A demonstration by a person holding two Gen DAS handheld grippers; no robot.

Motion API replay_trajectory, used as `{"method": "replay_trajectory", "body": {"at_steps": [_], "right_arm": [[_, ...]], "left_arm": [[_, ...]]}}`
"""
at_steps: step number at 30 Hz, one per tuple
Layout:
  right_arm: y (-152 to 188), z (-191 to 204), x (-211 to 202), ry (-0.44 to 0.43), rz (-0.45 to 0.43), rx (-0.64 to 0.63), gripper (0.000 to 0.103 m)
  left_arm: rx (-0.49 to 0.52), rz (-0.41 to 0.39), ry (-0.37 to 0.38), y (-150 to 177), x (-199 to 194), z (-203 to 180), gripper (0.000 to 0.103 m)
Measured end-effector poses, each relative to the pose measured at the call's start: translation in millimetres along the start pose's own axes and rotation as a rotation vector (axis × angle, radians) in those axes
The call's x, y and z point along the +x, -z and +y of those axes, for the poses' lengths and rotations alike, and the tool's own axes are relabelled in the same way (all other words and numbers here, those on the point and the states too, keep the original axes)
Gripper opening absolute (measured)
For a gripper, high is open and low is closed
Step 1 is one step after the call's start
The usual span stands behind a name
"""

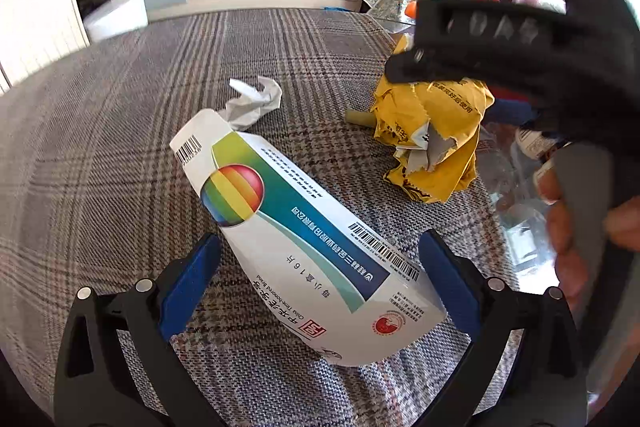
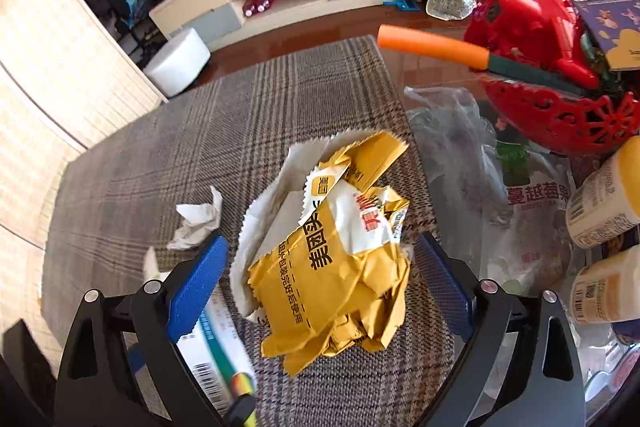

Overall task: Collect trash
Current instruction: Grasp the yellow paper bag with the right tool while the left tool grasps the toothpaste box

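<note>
Yellow crumpled wrapper [image 2: 336, 267] is sitting between the right gripper [image 2: 320, 279]'s spread fingers, near the plaid cloth [image 2: 260, 115]'s right edge. Left gripper [image 1: 320, 279] is straddling the flattened box [image 1: 304, 239], jaws apart; closing may buckle the card and skid it free.

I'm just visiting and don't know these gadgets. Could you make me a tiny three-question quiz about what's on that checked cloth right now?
1. True or false: the left gripper is open around the white medicine box.
2. What colour is the crumpled paper bag between the right gripper fingers?
3. Which lies beyond the box: A) crumpled white tissue, B) a spoon?

Key: 1 true; 2 yellow; 3 A.
</note>
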State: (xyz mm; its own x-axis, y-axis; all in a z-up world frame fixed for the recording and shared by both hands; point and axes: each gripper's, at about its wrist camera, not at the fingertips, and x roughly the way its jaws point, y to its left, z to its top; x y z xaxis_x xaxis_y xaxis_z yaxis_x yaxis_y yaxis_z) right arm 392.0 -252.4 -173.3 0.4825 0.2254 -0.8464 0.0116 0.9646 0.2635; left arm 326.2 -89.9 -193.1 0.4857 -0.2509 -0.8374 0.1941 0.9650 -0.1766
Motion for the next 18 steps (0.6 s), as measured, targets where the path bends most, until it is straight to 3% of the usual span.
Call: {"method": "replay_trajectory", "body": {"at_steps": [3, 6, 11, 18], "right_arm": [[5, 3, 13, 0.054, 0.009, -0.030, 0.074], [10, 1, 10, 0.047, -0.012, -0.041, 0.064], [16, -10, -9, 0.050, -0.037, -0.035, 0.062], [33, -28, -55, 0.019, -0.103, -0.028, 0.062]], "left_arm": [[-0.026, 0.008, 0.060, 0, -1, 14, 0.092], [-0.029, 0.003, 0.079, 1, 0, 15, 0.087], [-0.004, 0.000, 0.090, 1, -1, 9, 0.075], [0.039, 0.022, 0.138, 11, -4, -16, 0.051]]}}
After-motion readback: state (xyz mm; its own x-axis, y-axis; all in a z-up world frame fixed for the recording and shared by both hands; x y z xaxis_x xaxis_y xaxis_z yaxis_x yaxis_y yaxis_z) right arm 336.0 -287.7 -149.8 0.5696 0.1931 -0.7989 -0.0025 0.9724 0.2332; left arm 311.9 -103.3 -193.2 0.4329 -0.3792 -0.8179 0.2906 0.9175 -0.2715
